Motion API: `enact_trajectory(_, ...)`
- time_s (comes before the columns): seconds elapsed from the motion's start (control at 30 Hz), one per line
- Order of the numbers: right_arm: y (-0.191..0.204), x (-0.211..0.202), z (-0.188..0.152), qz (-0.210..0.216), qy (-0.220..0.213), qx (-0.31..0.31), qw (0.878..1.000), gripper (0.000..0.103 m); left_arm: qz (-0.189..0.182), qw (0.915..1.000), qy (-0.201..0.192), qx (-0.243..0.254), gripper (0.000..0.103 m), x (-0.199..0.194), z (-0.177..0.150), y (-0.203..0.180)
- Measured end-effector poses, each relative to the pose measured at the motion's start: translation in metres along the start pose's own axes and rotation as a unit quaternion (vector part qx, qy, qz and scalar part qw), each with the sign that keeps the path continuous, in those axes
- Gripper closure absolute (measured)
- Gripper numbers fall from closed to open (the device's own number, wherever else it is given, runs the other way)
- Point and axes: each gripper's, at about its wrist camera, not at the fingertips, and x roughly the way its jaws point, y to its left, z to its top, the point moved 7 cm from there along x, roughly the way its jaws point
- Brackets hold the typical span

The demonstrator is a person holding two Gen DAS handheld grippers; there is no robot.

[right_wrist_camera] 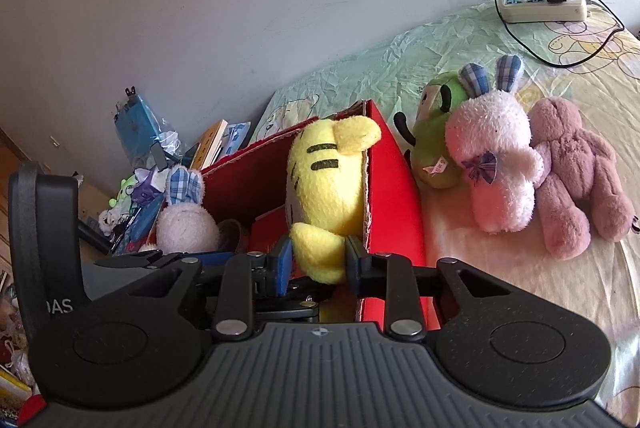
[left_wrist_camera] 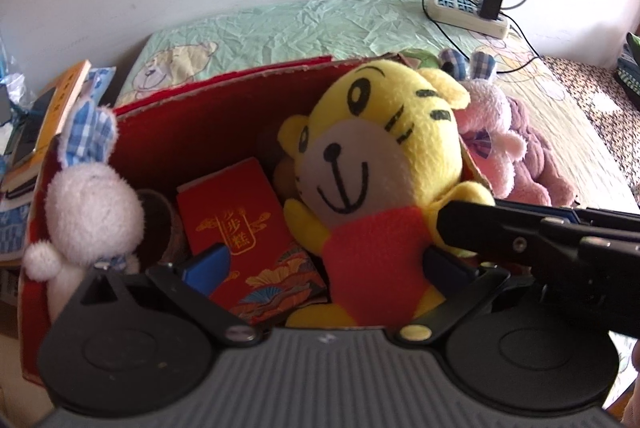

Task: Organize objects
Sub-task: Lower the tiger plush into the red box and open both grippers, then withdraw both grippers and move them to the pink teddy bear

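Note:
A yellow tiger plush point(left_wrist_camera: 376, 163) in a red shirt sits upright in the right end of the red cardboard box point(left_wrist_camera: 192, 123). My right gripper point(right_wrist_camera: 318, 262) is shut on the tiger's arm point(right_wrist_camera: 320, 252); it reaches in from the right in the left wrist view point(left_wrist_camera: 472, 224). My left gripper point(left_wrist_camera: 324, 264) is open, its fingers either side of the tiger's body and a red packet point(left_wrist_camera: 240, 224). A white bunny point(left_wrist_camera: 88, 211) with blue checked ears sits at the box's left end.
On the bed right of the box lie a pink-white bunny point(right_wrist_camera: 496, 155), a mauve bear point(right_wrist_camera: 576, 171) and a green plush point(right_wrist_camera: 436, 135). A power strip point(right_wrist_camera: 540, 3) with cables lies farther back. Books and clutter point(right_wrist_camera: 208, 147) are left of the box.

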Motion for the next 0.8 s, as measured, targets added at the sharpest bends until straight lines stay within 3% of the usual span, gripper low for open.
enact_trajectory(0.8, -0.012, -0.034, 0.018, 0.075, 0.000, -0.045, 0.996, 0.068, 0.097, 0.9943, -0.017, -0.040, 0.001, -0.042, 0.005, -0.028)
